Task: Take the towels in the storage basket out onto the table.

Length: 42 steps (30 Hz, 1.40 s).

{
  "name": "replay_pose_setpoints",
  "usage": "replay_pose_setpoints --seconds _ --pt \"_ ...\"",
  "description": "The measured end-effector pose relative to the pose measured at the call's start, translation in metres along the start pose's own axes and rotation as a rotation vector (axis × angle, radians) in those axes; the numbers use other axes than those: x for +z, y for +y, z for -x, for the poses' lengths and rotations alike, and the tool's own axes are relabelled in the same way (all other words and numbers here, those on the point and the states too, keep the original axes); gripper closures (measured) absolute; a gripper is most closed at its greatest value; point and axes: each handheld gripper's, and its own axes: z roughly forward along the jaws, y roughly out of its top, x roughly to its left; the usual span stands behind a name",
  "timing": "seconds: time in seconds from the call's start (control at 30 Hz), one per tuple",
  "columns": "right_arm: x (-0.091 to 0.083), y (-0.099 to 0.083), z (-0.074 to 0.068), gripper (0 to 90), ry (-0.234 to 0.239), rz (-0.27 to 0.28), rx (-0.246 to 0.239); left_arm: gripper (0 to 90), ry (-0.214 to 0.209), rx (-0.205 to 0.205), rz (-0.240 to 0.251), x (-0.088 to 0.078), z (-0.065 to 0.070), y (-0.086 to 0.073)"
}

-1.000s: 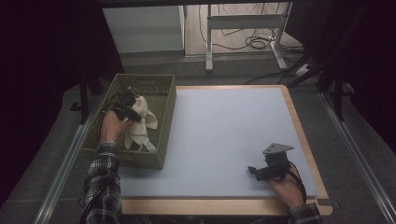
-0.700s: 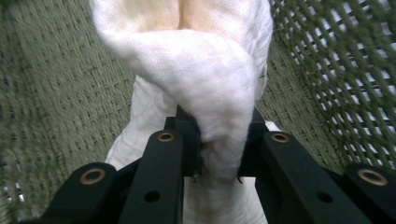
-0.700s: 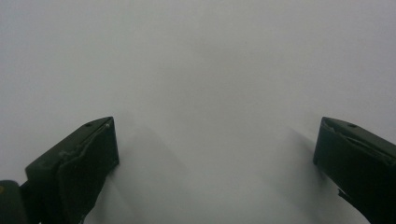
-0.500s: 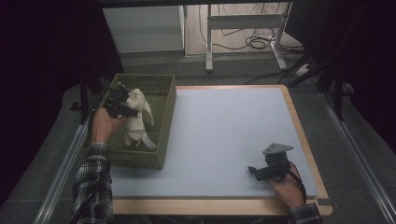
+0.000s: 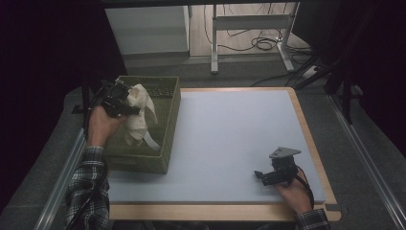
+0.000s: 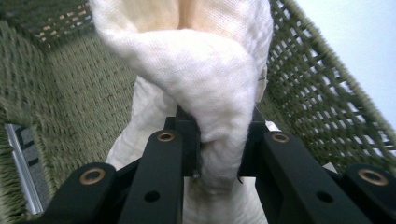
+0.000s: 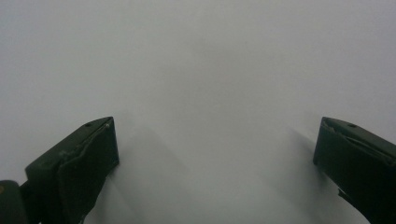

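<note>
A cream white cloth [image 5: 140, 114] hangs partly lifted over the green woven basket [image 5: 165, 120] at the table's left. My left gripper [image 5: 125, 103] is shut on a fold of the cloth [image 6: 210, 84], which bunches above the jaws, and its lower end trails down into the basket [image 6: 70, 107]. My right gripper [image 5: 262, 176] rests low near the front right of the table, its jaws spread wide with nothing between them. In the right gripper view the right gripper [image 7: 215, 154] faces bare pale blue table surface [image 7: 196, 70].
The pale blue table top [image 5: 239, 129] with a wooden rim stretches between basket and right gripper. A metal rail [image 5: 62, 182] runs along the left side. Cables and a white table frame [image 5: 249, 28] lie on the floor beyond.
My left gripper has risen and moved toward the far end of the basket, pulling the cloth up with it. The right gripper has stayed put.
</note>
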Motion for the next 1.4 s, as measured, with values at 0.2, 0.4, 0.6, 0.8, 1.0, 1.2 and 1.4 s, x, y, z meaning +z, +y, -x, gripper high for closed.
replay_pose_setpoints --seconds 0.2,0.4,0.6,0.8,1.0,1.2,1.4 --pt "0.0 0.0 0.0 0.0 0.0 0.0 0.0 76.2 -0.01 0.016 0.026 -0.012 0.005 0.004" --pt "0.0 0.0 0.0 0.0 0.0 0.0 0.0 76.1 -0.013 0.027 0.047 -0.024 0.01 0.008" --pt "0.0 0.0 0.0 0.0 0.0 0.001 0.0 76.0 -0.019 0.039 0.066 -0.034 0.015 0.013" --pt "0.0 0.0 0.0 0.0 0.0 0.0 0.0 75.9 -0.034 0.053 0.079 -0.04 0.022 0.02" --pt "0.0 0.0 0.0 0.0 0.0 0.0 -0.001 75.9 -0.042 0.078 0.092 -0.046 0.033 0.03" --pt "0.0 0.0 0.0 0.0 0.0 0.0 0.0 75.9 -0.06 0.094 0.099 -0.048 0.043 0.04" --pt "0.0 0.0 0.0 0.0 0.0 0.0 0.0 75.9 -0.075 0.113 0.098 -0.045 0.052 0.048"
